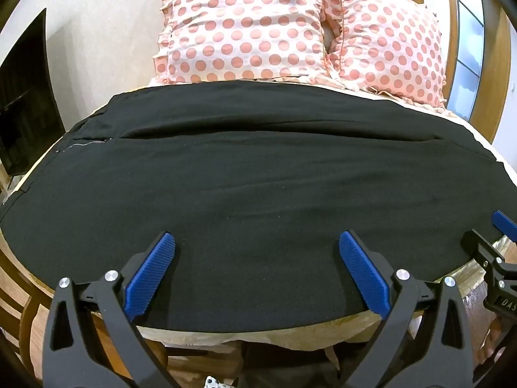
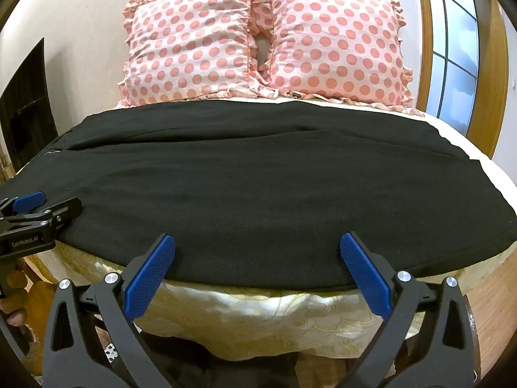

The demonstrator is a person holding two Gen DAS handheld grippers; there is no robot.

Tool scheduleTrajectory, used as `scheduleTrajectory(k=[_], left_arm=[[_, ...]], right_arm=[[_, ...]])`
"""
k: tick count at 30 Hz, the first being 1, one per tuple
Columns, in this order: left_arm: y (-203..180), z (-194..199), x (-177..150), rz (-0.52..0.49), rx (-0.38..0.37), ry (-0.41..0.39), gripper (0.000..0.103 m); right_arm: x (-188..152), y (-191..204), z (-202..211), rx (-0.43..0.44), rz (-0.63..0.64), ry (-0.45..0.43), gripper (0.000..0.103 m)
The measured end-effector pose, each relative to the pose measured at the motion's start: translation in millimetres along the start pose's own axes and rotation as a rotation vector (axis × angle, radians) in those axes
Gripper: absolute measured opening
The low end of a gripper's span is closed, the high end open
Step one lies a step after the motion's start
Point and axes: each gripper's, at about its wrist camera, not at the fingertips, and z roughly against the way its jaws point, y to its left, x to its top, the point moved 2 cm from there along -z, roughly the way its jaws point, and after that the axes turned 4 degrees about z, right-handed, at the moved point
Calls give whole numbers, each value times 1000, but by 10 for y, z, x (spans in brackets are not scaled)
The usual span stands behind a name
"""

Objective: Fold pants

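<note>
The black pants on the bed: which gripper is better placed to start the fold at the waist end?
Left, probably. The left gripper hangs open over the pants nearer the zipper; the right gripper, also open, sits toward the leg end.

Two spotted pillows (image 2: 258, 42) leaned against a pale wall (image 2: 80, 16) at twelve o'clock; a wood-framed window (image 2: 452, 55) brightened two o'clock.
</note>
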Motion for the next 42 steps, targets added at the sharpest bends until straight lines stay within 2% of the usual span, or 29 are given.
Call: scheduleTrajectory(k=[42], left_arm=[[-2, 9, 0, -2, 1, -13, 101]], right_arm=[[-16, 3, 2, -2, 2, -10, 102]])
